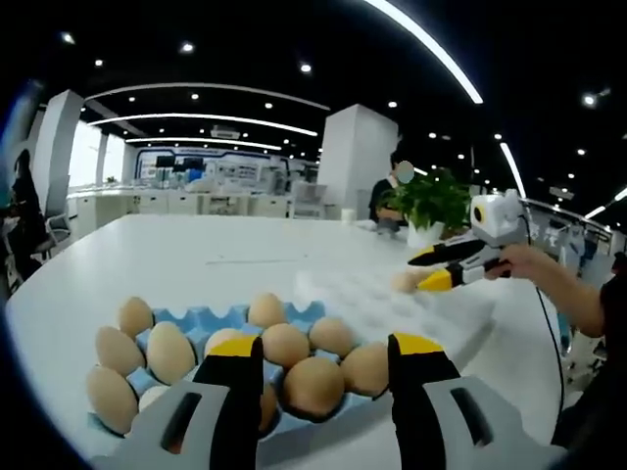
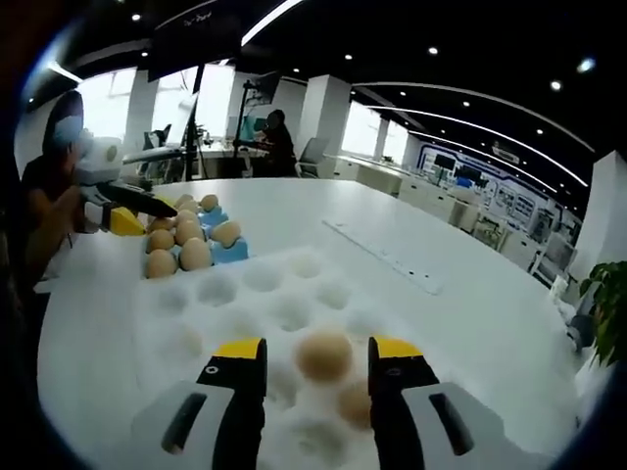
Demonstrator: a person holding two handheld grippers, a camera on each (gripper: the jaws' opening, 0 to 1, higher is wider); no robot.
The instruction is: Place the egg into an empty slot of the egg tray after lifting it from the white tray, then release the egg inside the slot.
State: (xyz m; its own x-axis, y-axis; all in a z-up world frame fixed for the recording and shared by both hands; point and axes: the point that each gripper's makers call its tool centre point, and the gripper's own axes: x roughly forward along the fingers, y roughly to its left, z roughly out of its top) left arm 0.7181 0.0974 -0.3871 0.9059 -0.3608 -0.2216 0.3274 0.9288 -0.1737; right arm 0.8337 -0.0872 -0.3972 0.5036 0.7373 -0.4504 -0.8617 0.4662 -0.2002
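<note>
On the left of the white table [image 1: 196,250] stood the blue egg tray [image 1: 201,318], nearly full of brown eggs, with a few bare blue cups showing along its far edge. The left gripper [image 1: 325,367] hung just over its near side, jaws spread wide and holding nothing; the eggs between them lay in their cups below.

Further right lay the white tray [image 2: 245,294], most of its dimples empty. In the right gripper view, the egg [image 2: 324,354] sat in a near dimple, and a second egg [image 2: 356,403] rested just nearer, partly hidden by a jaw. The right gripper [image 2: 315,357] was open, one yellow-tipped jaw on each side of the egg, and I could not tell whether either pad touched the shell. In the left gripper view that same gripper [image 1: 438,269] showed at the far right, held by the person's hand [image 1: 519,262].

To my eye the egg would be light, rigid, smooth and easily cracked. The safest hold looked to be across its widest middle, closed only until it stopped slipping, then lifted straight up out of the dimple.
</note>
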